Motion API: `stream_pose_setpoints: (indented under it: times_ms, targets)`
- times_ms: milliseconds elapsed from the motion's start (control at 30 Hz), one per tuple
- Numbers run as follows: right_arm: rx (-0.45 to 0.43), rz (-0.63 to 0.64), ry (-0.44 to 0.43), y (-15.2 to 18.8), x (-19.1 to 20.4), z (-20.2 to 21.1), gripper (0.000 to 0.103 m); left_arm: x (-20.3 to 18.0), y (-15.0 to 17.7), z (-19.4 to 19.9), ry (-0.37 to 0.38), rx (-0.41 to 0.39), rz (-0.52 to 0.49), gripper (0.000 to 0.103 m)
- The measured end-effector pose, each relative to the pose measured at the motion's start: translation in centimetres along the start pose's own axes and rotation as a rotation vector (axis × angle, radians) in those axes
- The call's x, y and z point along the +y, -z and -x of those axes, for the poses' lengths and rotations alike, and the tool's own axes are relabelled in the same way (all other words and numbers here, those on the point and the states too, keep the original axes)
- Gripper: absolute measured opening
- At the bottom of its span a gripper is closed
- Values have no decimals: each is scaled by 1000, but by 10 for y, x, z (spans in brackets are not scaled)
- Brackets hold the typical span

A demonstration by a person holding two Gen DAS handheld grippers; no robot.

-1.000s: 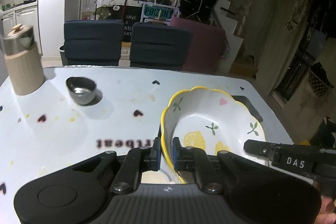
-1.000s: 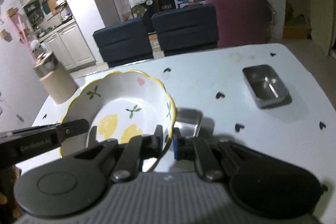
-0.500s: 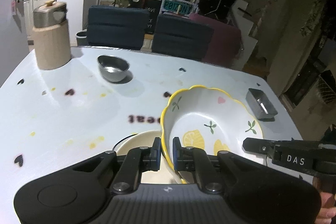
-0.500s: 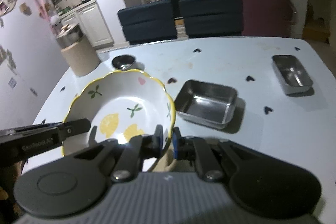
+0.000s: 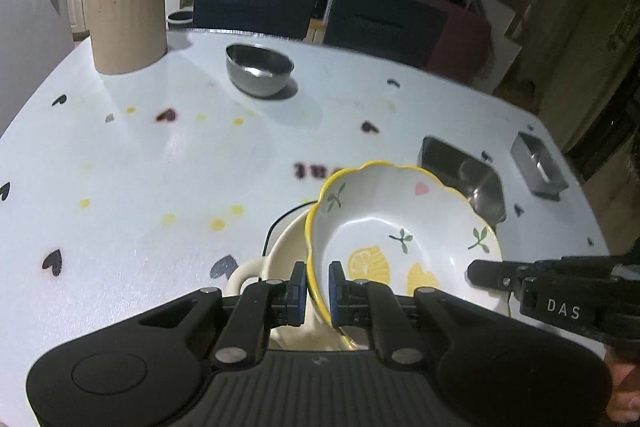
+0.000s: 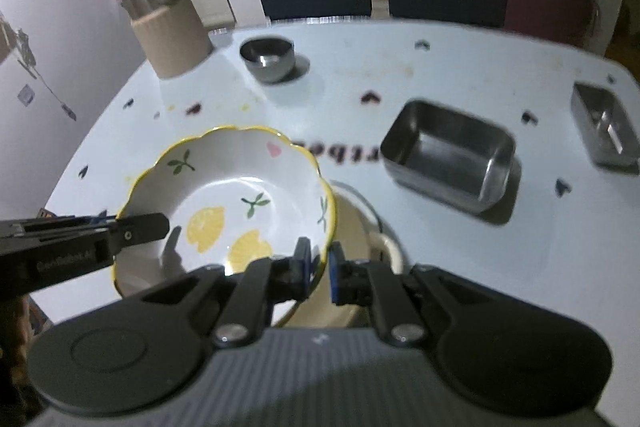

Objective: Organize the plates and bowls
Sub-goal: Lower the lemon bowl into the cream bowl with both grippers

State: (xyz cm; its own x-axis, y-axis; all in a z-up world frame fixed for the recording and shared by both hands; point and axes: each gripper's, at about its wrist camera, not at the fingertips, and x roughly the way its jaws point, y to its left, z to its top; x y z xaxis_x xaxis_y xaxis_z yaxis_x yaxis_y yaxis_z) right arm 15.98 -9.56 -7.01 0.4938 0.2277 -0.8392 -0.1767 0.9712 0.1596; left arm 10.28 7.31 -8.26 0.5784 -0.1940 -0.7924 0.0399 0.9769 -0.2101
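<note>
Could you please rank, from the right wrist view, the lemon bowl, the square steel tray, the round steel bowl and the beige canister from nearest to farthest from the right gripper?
1. Lemon bowl: its rim is clamped in the right gripper.
2. Square steel tray: mid-table, to the right.
3. Round steel bowl: far side, left of centre.
4. Beige canister: far left corner.

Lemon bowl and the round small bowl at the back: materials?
Lemon bowl: looks like glazed ceramic, with a glossy white surface, painted lemons and a yellow scalloped rim. Round small bowl: likely stainless steel, grey with mirror-like reflections inside.
</note>
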Motion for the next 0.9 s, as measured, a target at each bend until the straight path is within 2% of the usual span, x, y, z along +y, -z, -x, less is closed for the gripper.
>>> stream_pose_setpoints:
  times_ms: [600, 667, 700, 733, 800, 900]
  targets:
    - [100, 30, 50, 2, 5, -23, 10, -2, -1, -28, -41, 82, -34, 12]
    - [108, 38, 54, 2, 6, -25, 9, -2, -2, -31, -49, 92, -42, 13]
    - [110, 42, 55, 2, 6, -25, 7, -4, -2, -33, -44, 93, -54, 16]
    - [108, 49, 56, 2, 6, -26, 4, -5, -1, -34, -43, 97, -62, 11]
    - [83, 47, -44, 0, 9, -19, 0, -7, 0, -36, -7, 102, -61, 8]
    - [79, 111, -51, 1, 26, -14, 0, -11, 1, -39, -34, 109, -84, 7]
